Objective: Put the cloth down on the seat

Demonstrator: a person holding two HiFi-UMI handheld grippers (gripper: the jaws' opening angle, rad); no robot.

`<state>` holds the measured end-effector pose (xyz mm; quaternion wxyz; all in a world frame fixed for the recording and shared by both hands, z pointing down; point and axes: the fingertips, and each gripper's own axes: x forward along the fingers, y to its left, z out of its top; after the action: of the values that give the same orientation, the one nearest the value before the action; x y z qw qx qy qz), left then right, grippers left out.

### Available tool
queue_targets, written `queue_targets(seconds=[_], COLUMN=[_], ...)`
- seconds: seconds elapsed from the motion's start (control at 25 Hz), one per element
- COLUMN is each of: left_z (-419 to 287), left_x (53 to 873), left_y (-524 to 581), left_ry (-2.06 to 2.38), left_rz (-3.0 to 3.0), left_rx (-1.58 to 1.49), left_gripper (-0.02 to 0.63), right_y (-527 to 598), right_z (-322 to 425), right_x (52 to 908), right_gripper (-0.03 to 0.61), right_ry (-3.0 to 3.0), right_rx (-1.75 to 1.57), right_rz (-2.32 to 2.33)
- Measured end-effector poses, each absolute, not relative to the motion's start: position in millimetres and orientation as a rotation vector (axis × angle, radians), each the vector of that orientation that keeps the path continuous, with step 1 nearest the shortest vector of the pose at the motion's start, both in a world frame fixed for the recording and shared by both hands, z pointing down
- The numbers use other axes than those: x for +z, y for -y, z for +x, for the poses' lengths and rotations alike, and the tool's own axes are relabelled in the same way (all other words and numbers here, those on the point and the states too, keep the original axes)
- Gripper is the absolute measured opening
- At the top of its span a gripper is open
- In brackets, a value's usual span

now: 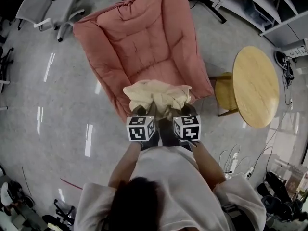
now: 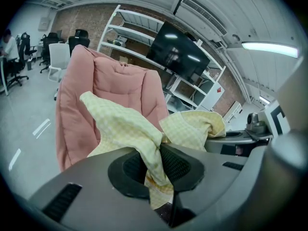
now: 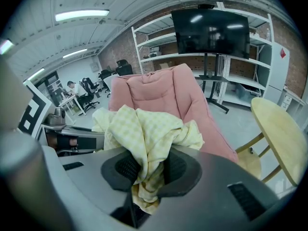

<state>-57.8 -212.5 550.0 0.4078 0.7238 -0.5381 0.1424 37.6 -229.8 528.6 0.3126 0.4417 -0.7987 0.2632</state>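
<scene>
A pale yellow checked cloth (image 1: 157, 95) hangs bunched between my two grippers, above the front edge of the pink cushioned seat (image 1: 142, 44). My left gripper (image 1: 144, 113) is shut on one part of the cloth (image 2: 144, 143), which is pinched between its pads. Beside it, my right gripper (image 1: 185, 110) is shut on another part of the cloth (image 3: 147, 148). Both grippers sit close together, just short of the seat's front edge. The pink seat (image 2: 115, 85) rises behind the cloth in the left gripper view, and the seat (image 3: 166, 93) does so in the right gripper view too.
A round wooden table (image 1: 255, 85) with a wooden stool (image 1: 224, 93) under it stands right of the seat. Grey office chairs (image 1: 45, 11) are at the far left. Cables and a power strip (image 1: 240, 170) lie on the floor at right. Shelving (image 3: 231, 66) and a dark screen (image 3: 211, 32) stand behind.
</scene>
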Motion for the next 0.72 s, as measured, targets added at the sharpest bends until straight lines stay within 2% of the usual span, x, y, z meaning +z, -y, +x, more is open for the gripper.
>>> queue_targets(seconds=[0.72], left_z=[-55], left_x=[608], left_y=[293], left_ry=[1.454], left_rz=[1.667], left_rx=[0.348], left_gripper=[0.080], right_y=[329], right_z=[35], right_x=[591], right_gripper=[0.103], right_ry=[2.137], right_rx=[0.667], right_rz=[0.961])
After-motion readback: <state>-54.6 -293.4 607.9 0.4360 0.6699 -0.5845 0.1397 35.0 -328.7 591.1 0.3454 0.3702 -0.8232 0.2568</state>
